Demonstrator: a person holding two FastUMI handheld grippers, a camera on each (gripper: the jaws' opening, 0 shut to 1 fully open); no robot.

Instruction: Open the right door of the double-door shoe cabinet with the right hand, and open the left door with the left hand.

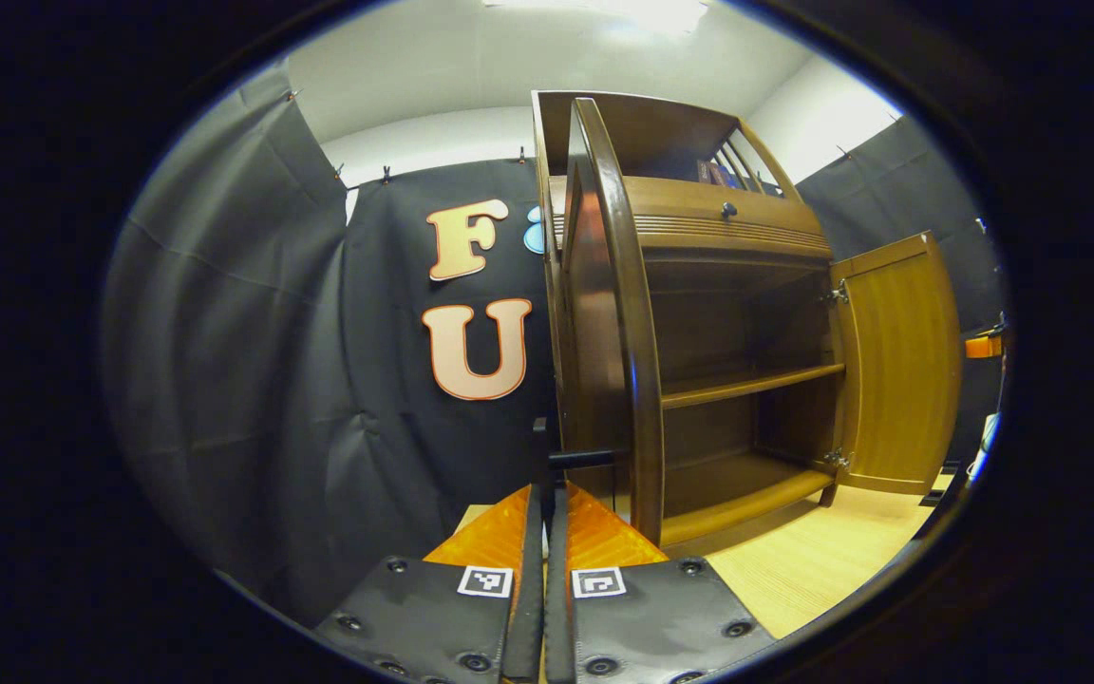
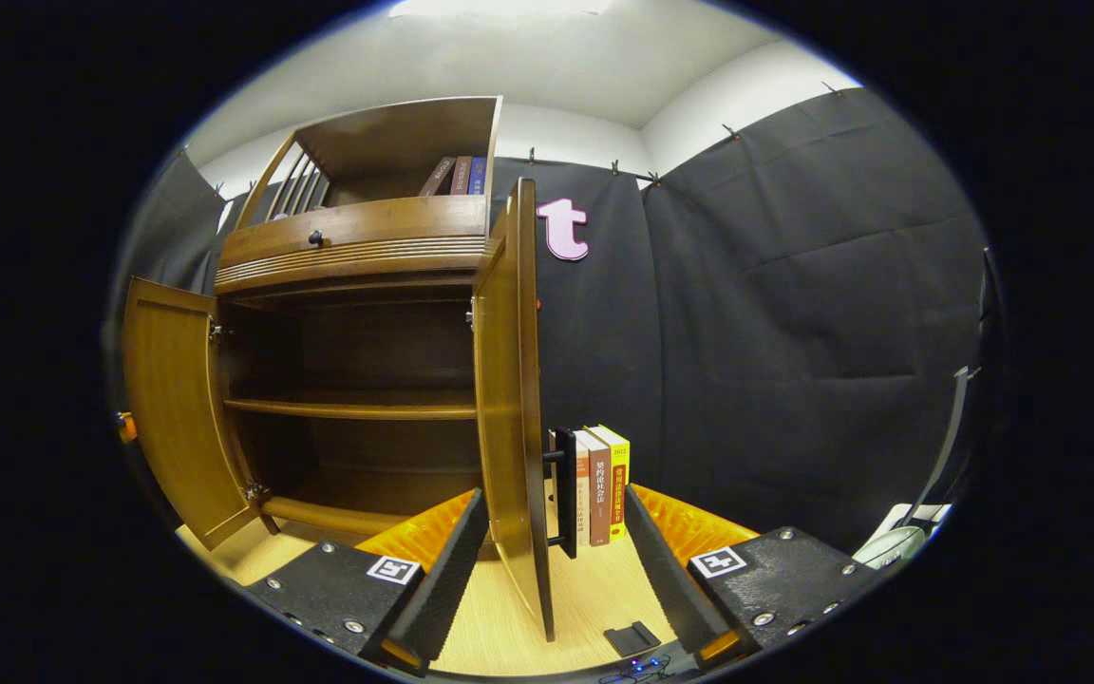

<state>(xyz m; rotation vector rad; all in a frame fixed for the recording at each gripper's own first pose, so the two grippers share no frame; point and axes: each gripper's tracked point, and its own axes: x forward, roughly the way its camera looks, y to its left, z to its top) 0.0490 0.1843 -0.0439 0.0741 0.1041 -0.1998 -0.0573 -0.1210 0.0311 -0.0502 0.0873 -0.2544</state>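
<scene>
Both doors of the cabinet (image 2: 357, 285) stand open. In the right gripper view the right door (image 2: 509, 399) is seen edge-on, swung out toward the camera, its dark handle (image 2: 566, 494) on the outer face. The right tongs (image 2: 547, 551) are spread wide, one finger on either side of the door's edge and handle, neither visibly pressing on it. The left door (image 2: 177, 408) stands wide at the far side in that view.

In the left gripper view the left door (image 1: 604, 323) is edge-on and close, with its handle (image 1: 577, 460) just ahead of the fingertips. The left tongs (image 1: 544, 532) have their fingers drawn nearly together. The handle's bar appears to run from the gap between the tips, but whether both fingers press on it cannot be told.

Judgement: the task looks nearly complete; the step in hand is finishing the left door's swing and releasing.

Recommendations:
- Follow the door's arc about its hinge, not a straight pull, so the handle does not twist in the tongs.
- Stop short of the hinge limit; forcing past it risks strain on the hinges (image 1: 835, 296).
- Part the left tongs fully before drawing back, and draw back along the handle's axis.
- Withdraw the right tongs straight back, clear of the books (image 2: 604, 484) standing on the floor (image 2: 509, 627) just beyond the door.
</scene>
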